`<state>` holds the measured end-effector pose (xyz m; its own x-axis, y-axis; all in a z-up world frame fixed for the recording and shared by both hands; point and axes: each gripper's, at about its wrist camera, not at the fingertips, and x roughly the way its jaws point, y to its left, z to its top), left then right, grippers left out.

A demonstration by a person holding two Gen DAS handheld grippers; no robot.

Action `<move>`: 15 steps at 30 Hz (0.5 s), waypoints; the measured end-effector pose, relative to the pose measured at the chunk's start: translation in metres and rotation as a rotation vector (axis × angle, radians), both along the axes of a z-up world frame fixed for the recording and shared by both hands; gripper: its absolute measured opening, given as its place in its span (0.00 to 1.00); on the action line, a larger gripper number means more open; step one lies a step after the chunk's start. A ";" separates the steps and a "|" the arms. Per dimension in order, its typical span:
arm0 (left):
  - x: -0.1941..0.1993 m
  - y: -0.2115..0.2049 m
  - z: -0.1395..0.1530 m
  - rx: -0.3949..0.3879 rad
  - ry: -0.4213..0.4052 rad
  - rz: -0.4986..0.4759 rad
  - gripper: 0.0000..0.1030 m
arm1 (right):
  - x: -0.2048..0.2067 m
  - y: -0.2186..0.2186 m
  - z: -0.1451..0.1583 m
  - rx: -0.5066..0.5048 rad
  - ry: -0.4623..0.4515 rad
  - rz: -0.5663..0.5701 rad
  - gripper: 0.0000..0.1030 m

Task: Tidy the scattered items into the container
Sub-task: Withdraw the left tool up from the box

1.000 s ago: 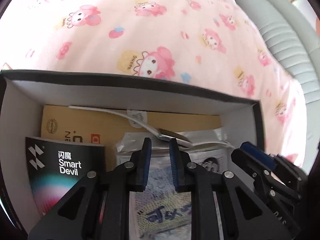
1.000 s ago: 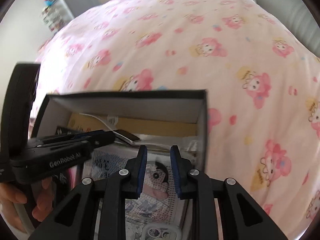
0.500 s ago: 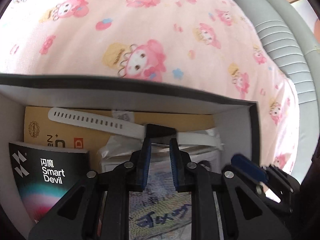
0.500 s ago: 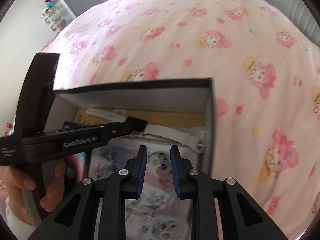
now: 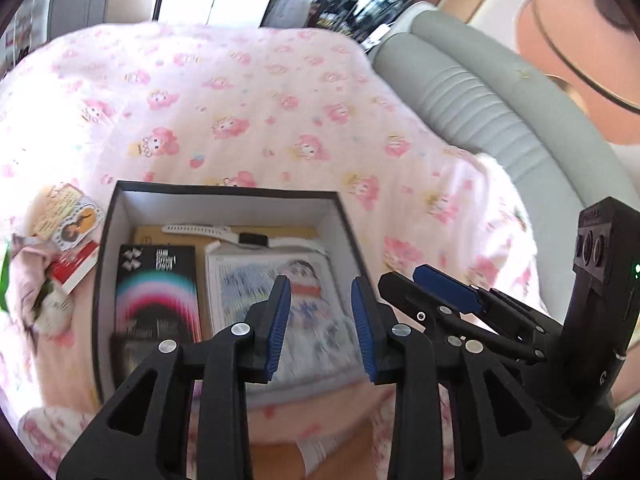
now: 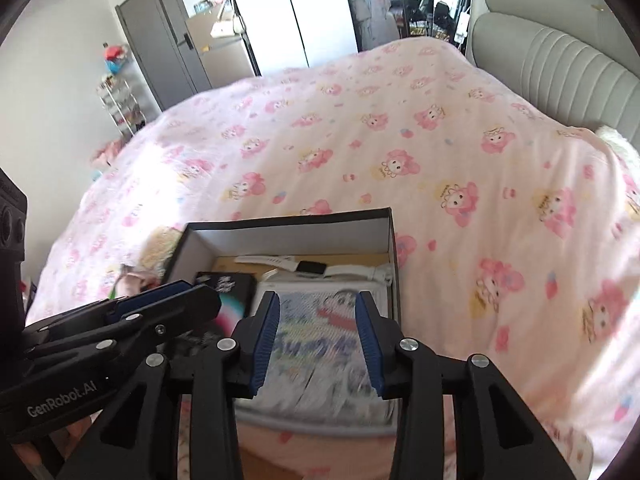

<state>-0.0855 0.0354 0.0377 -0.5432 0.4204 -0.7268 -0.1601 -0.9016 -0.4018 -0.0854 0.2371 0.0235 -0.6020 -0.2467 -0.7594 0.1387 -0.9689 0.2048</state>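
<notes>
A black box with white inner walls (image 5: 224, 204) (image 6: 292, 236) lies open on the pink bed. Inside are a white-strapped watch (image 5: 224, 234) (image 6: 308, 266) along the far wall, a black Smart Devil packet (image 5: 158, 292) (image 6: 226, 282) and a cartoon-printed pack (image 5: 304, 300) (image 6: 320, 344). My left gripper (image 5: 320, 320) is open and empty, held above the box's near edge. My right gripper (image 6: 318, 340) is open and empty, above the cartoon pack. Each gripper shows in the other's view, the right one (image 5: 444, 292) and the left one (image 6: 160, 300).
Left of the box lie loose items: a cartoon card (image 5: 64, 216), a red-and-white packet (image 5: 76, 268) and a crumpled pink cloth (image 5: 36, 280). A grey padded headboard (image 5: 500, 112) (image 6: 560, 64) runs along the right. Grey cabinets (image 6: 172, 40) stand at the far end.
My left gripper let go of the watch, which now lies in the box. Both grippers opened and pulled back and up from the box, so more of the bed shows.
</notes>
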 end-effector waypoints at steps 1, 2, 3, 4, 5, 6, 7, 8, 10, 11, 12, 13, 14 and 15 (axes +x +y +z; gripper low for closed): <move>0.015 0.000 0.008 -0.001 0.010 -0.005 0.30 | 0.014 -0.003 0.008 -0.003 0.009 0.000 0.34; 0.025 0.001 0.013 -0.004 0.016 -0.009 0.30 | 0.025 -0.006 0.015 0.001 0.016 0.001 0.34; 0.037 0.002 0.018 -0.004 0.025 -0.015 0.30 | 0.038 -0.010 0.023 0.014 0.029 0.001 0.34; 0.047 0.003 0.024 -0.001 0.028 -0.019 0.30 | 0.053 -0.013 0.031 0.030 0.050 0.003 0.34; 0.054 0.004 0.027 0.002 0.022 -0.021 0.30 | 0.062 -0.014 0.037 0.036 0.062 0.005 0.34; 0.059 0.006 0.030 0.006 0.018 -0.024 0.30 | 0.071 -0.016 0.043 0.040 0.065 0.005 0.34; 0.067 0.007 0.036 0.010 0.016 -0.029 0.30 | 0.080 -0.018 0.049 0.042 0.063 0.007 0.34; 0.074 0.006 0.043 0.009 0.016 -0.030 0.30 | 0.086 -0.019 0.053 0.038 0.066 0.006 0.34; 0.087 0.007 0.058 0.014 0.036 -0.044 0.30 | 0.098 -0.020 0.065 0.031 0.087 0.013 0.34; 0.092 0.007 0.064 0.019 0.045 -0.050 0.30 | 0.104 -0.020 0.072 0.027 0.106 0.015 0.34; 0.095 0.007 0.069 0.020 0.056 -0.055 0.30 | 0.108 -0.020 0.077 0.022 0.116 0.014 0.34; 0.098 0.007 0.074 0.028 0.069 -0.059 0.30 | 0.113 -0.020 0.082 0.013 0.122 0.004 0.34; 0.101 0.005 0.078 0.044 0.074 -0.054 0.30 | 0.119 -0.020 0.087 0.004 0.131 -0.018 0.34; 0.103 0.003 0.080 0.050 0.072 -0.041 0.30 | 0.124 -0.021 0.091 -0.001 0.156 -0.031 0.34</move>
<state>0.0174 0.0388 0.1178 -0.5751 0.4779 -0.6639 -0.2267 -0.8729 -0.4319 0.0388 0.2160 0.1145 -0.7199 -0.2271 -0.6559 0.1389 -0.9730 0.1845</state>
